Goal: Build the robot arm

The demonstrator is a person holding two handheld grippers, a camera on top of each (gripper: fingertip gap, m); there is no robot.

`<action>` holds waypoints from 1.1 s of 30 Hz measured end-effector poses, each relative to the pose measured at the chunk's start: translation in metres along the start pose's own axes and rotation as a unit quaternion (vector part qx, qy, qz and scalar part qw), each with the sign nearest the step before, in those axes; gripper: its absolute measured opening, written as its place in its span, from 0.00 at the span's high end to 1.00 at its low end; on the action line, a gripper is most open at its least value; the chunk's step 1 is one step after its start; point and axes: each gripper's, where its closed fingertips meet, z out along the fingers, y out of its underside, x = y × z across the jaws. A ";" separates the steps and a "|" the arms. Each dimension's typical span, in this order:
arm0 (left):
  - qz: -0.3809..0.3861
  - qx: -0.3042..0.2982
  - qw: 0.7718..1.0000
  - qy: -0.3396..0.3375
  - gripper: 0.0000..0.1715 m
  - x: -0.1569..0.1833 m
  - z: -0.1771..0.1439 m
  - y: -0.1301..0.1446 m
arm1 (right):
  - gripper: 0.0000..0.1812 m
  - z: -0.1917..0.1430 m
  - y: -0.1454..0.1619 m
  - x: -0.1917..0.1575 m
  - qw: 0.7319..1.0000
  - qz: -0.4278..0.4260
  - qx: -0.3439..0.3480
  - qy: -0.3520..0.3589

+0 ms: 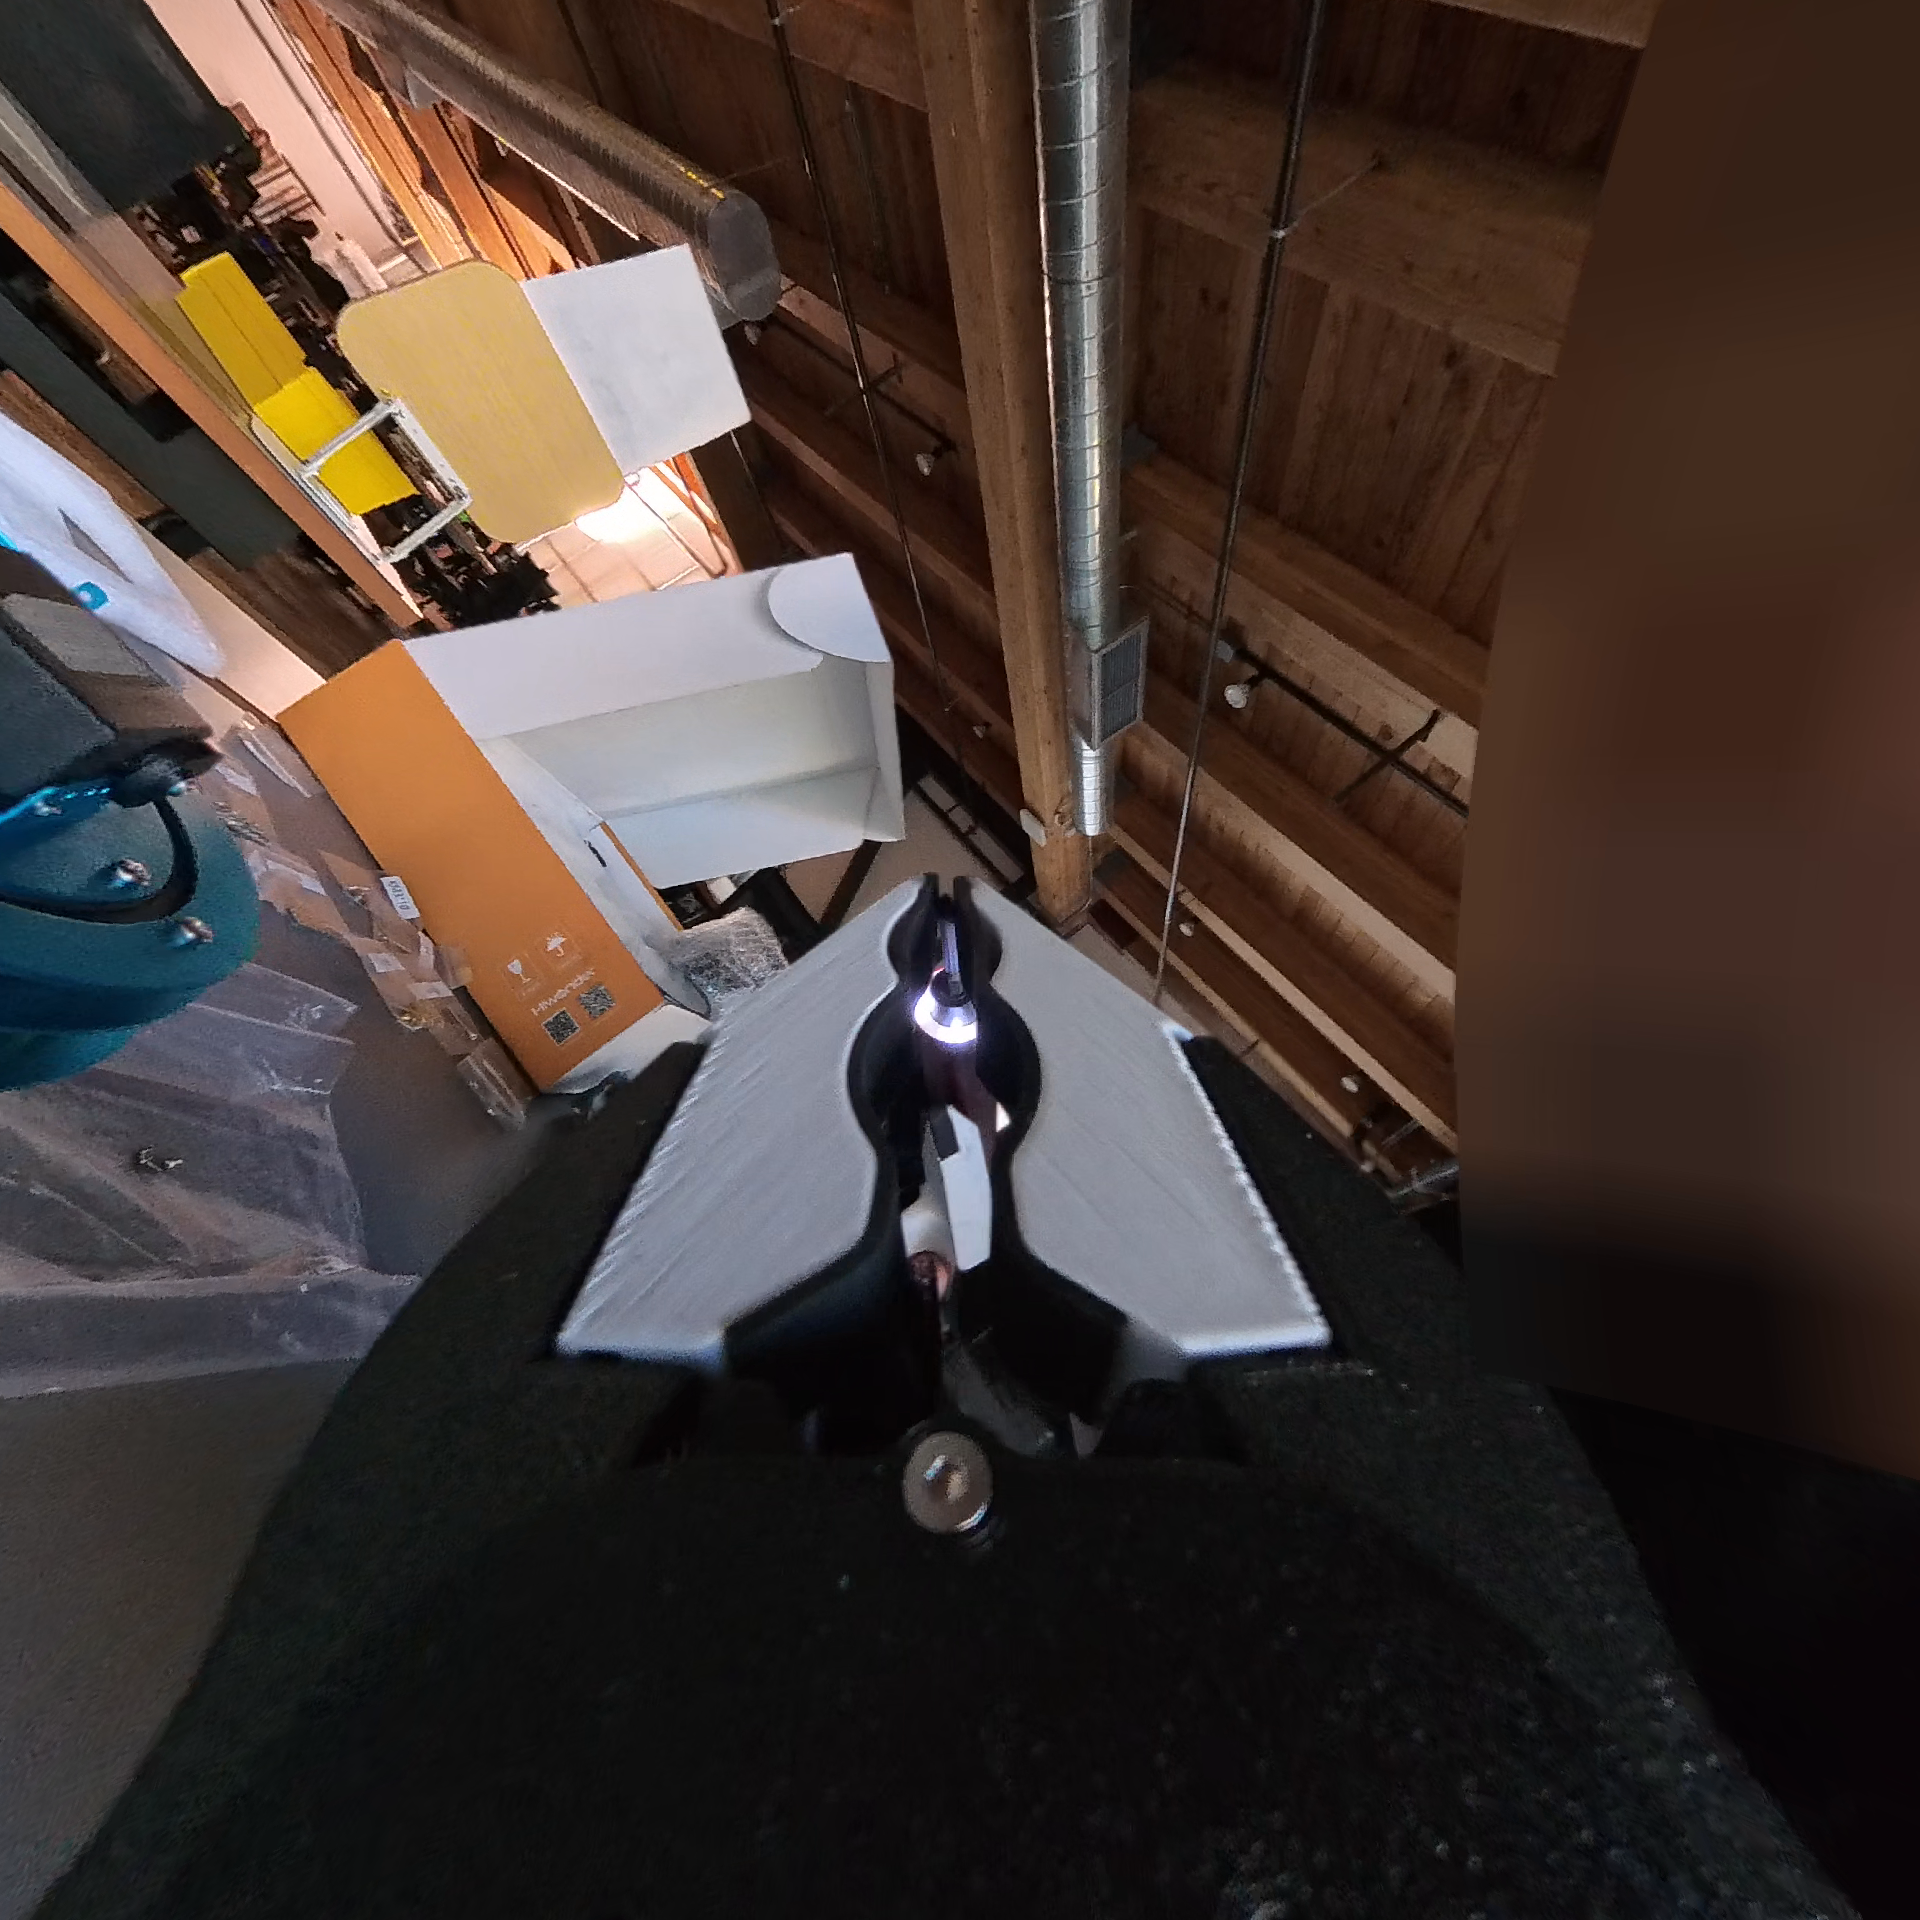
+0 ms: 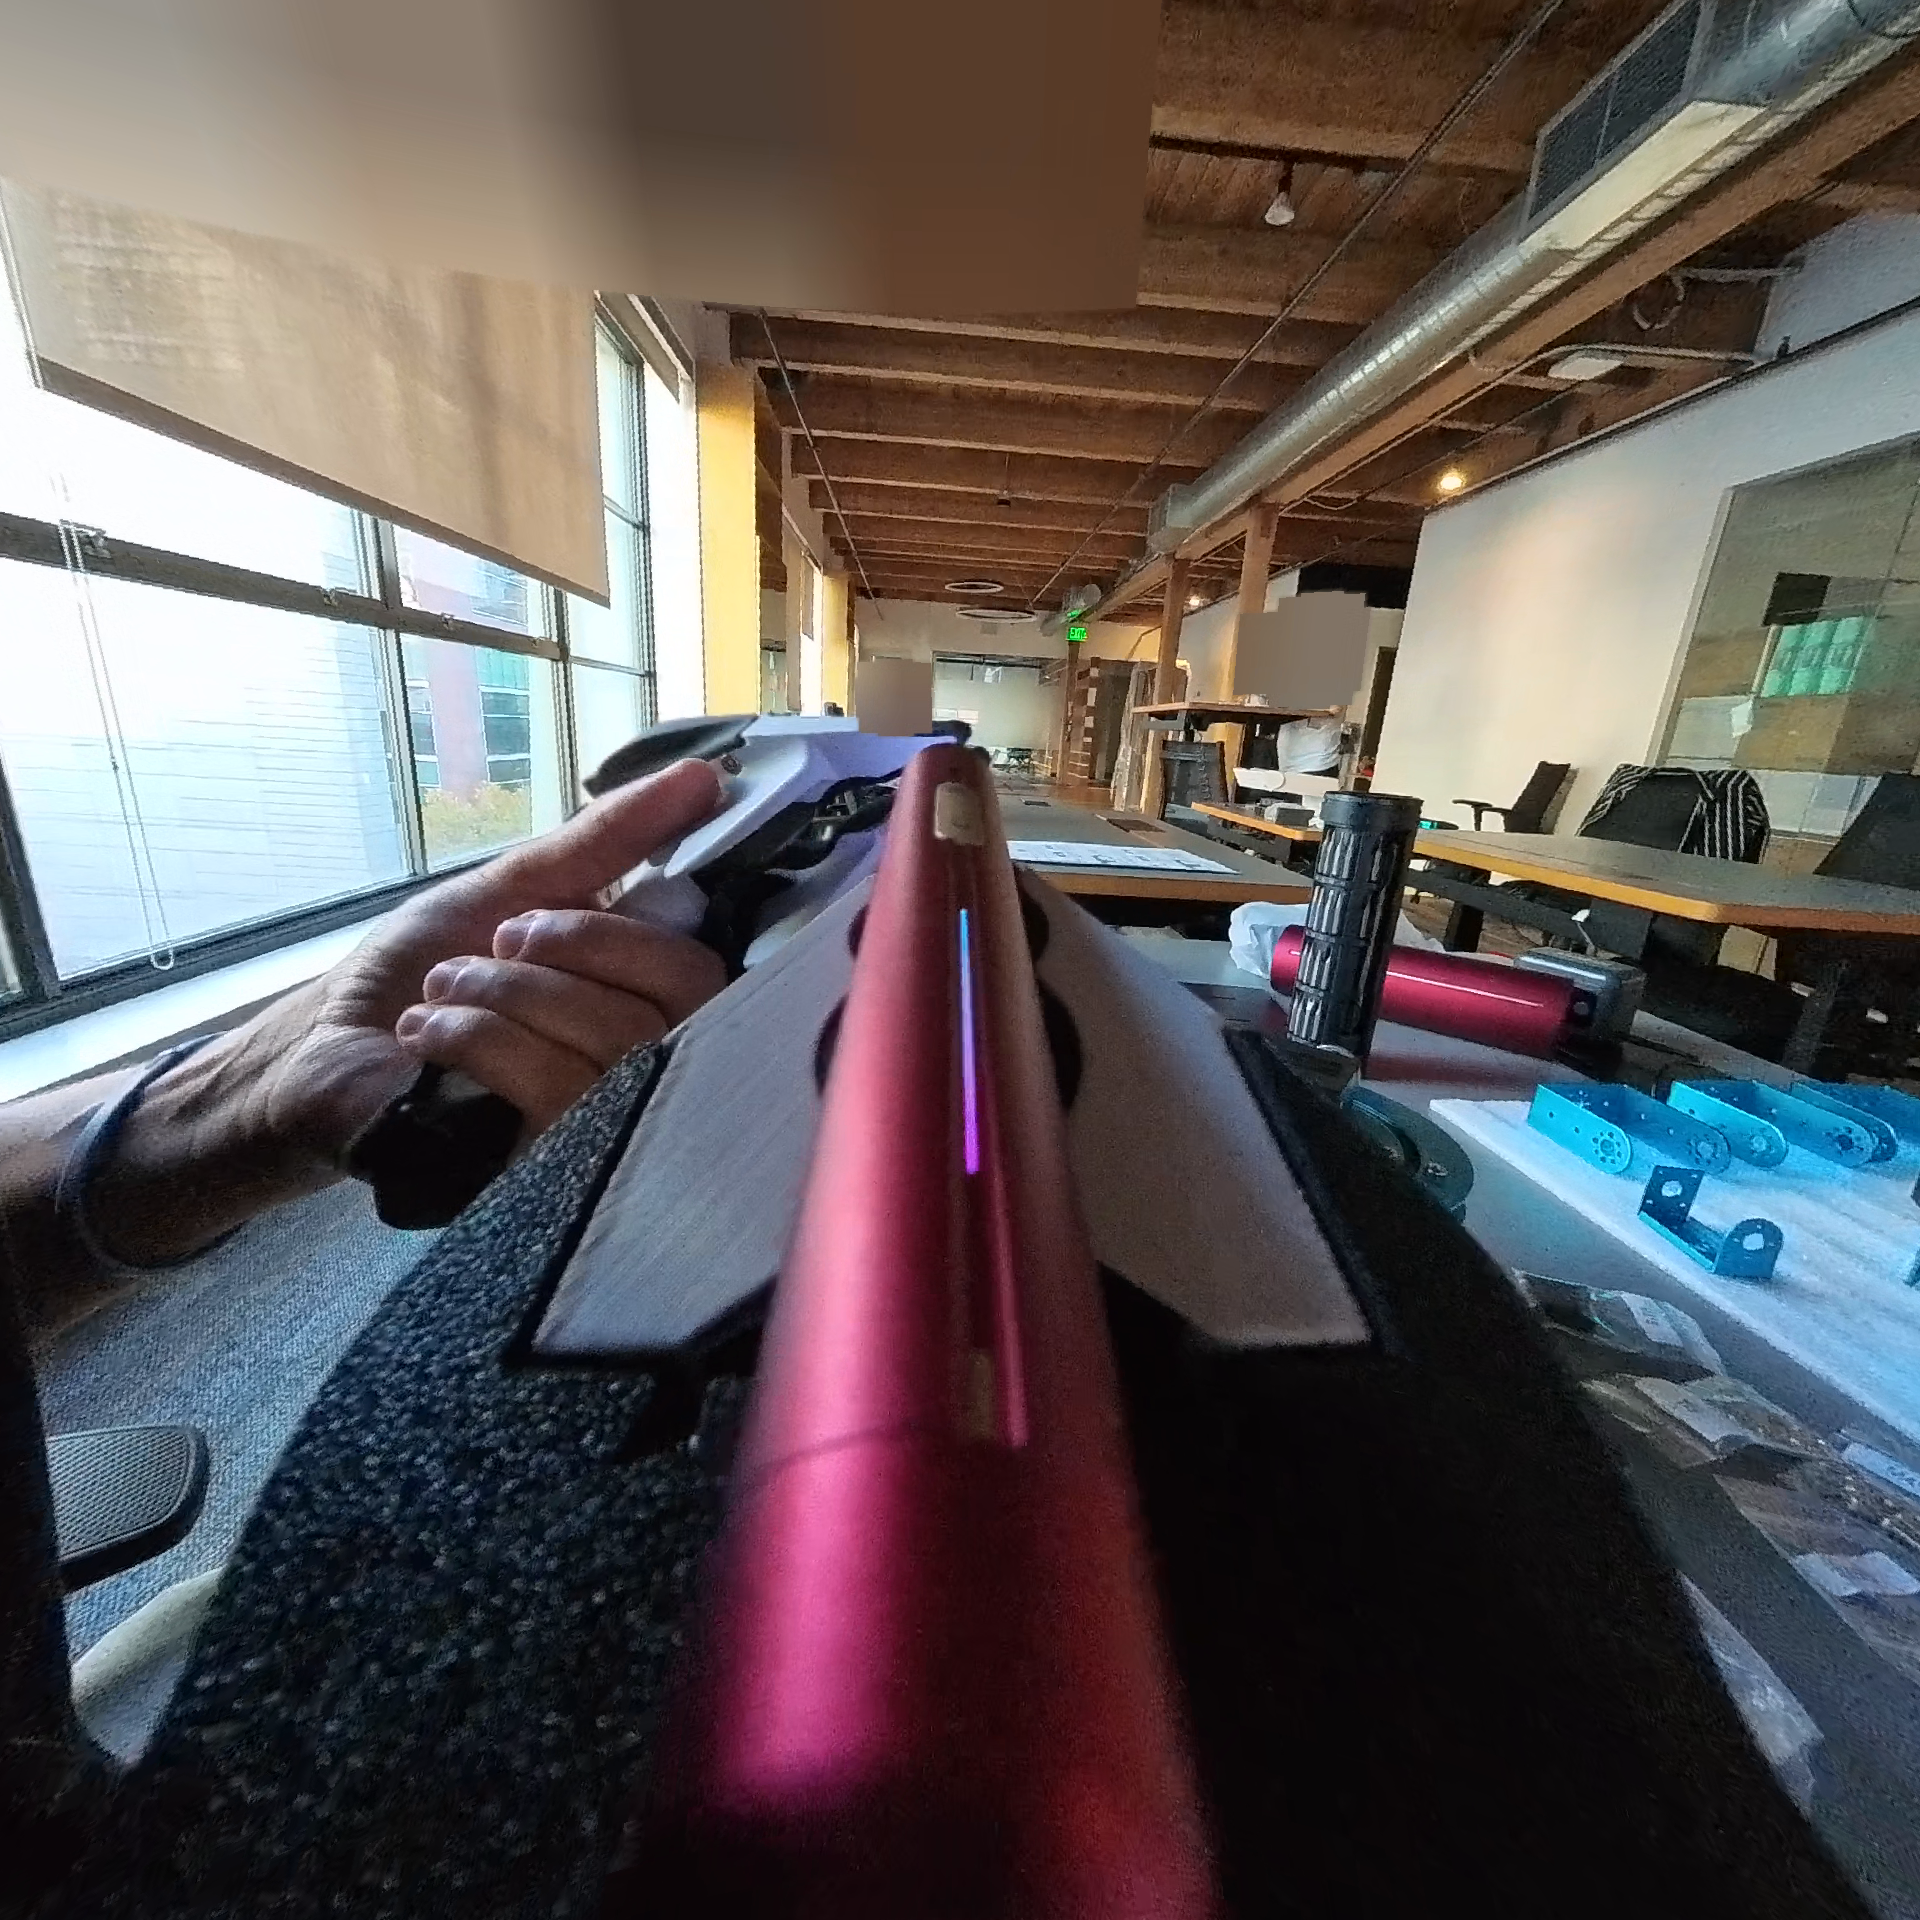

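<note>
Right gripper (image 2: 940, 831) fingers clamp a long red tube (image 2: 914, 1195) lengthwise, its tip beside the left gripper (image 2: 748, 790) and the hand (image 2: 468, 997) holding it. Left gripper (image 1: 943, 894) fingers pinch what looks like that tube's lit tip (image 1: 948, 1013); view's tight. Open air above; table edge (image 2: 1538, 1195) with blue brackets (image 2: 1704, 1143) right.

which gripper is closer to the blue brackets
Right. The right gripper is just left of the blue brackets; the left gripper is farther left, at the pink tube tip.
</note>
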 end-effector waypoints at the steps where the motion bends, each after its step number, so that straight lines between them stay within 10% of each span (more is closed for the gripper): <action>1: -0.010 0.005 1.000 0.005 0.99 0.000 -0.001 -0.002 | 0.12 0.000 0.000 0.000 1.000 0.002 0.000 -0.002; 9: -0.026 0.055 0.998 -0.018 1.00 -0.017 -0.023 -0.028 | 0.11 -0.002 -0.001 0.003 1.000 0.015 0.009 -0.002; 11: -0.028 0.053 0.998 -0.016 1.00 -0.016 -0.025 -0.028 | 0.89 -0.002 -0.002 0.003 1.000 0.017 0.011 -0.002; 33: 0.032 0.019 0.999 -0.039 0.94 -0.008 -0.022 -0.018 | 0.89 0.000 -0.014 -0.002 0.999 0.026 0.026 -0.024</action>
